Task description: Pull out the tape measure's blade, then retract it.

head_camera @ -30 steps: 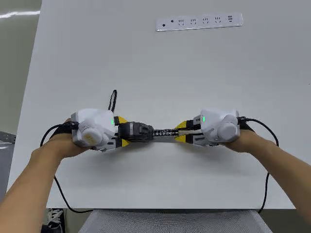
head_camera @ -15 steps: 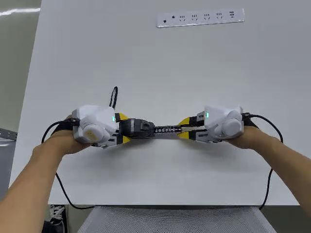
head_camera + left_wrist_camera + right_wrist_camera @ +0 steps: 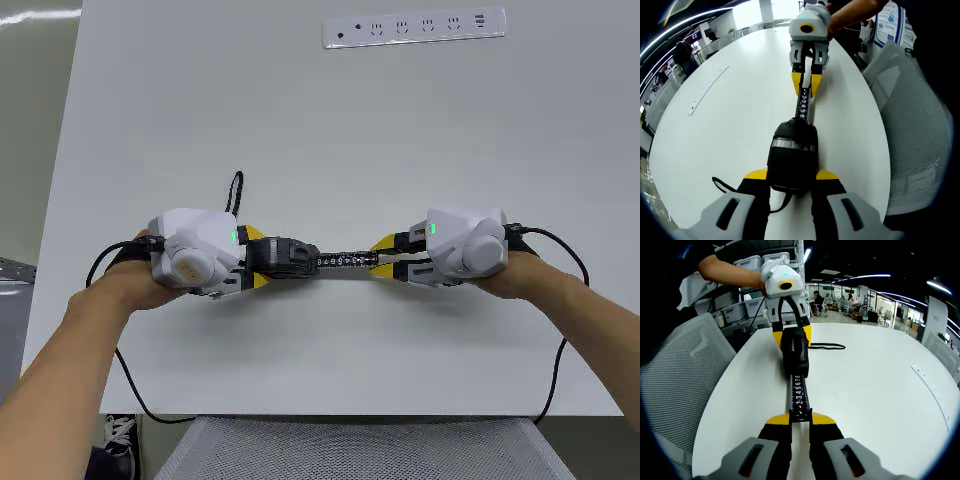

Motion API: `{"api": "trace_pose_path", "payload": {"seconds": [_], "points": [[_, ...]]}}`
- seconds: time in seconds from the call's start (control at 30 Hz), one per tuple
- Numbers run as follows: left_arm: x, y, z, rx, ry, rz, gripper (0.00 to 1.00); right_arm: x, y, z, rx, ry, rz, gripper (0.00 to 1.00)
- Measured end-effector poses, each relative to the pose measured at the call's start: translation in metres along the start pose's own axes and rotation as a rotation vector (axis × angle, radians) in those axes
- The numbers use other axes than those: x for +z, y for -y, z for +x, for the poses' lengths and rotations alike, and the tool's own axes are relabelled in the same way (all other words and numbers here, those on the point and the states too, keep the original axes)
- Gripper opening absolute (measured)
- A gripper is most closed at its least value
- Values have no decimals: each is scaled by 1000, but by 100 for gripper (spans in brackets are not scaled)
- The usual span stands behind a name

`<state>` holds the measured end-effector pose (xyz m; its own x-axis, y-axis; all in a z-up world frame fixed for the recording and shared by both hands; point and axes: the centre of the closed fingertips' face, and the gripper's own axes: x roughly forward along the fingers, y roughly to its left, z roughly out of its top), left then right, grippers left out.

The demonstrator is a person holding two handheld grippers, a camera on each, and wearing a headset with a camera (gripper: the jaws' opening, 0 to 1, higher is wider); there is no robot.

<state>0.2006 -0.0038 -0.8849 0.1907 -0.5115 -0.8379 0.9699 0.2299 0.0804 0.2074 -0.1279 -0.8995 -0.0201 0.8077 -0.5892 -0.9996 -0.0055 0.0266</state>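
The tape measure (image 3: 283,257) is well to the near side of the power strip (image 3: 413,27), its body clamped between the left gripper's (image 3: 255,258) jaws. The right gripper (image 3: 380,258) pinches the tip of the blade (image 3: 347,260); a short numbered length shows between them.

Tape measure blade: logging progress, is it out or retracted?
Out, partway. A short numbered stretch of blade runs from the case in the left gripper to the right gripper shut on its tip.

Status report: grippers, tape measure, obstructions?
Both shut: left gripper on the tape measure case, right gripper on the blade tip. Blade a short way out, straight between them. Nothing in the way; power strip far off.
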Motion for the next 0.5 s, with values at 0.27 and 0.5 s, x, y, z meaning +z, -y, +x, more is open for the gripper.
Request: {"api": "trace_pose_path", "payload": {"seconds": [0.27,0.5], "points": [[1,1,-1,-1,-1,0,27,-3,0,-4,-2,-3,2,10],[2,1,-1,-1,0,0,27,-4,0,-6,-2,-3,7,10]]}}
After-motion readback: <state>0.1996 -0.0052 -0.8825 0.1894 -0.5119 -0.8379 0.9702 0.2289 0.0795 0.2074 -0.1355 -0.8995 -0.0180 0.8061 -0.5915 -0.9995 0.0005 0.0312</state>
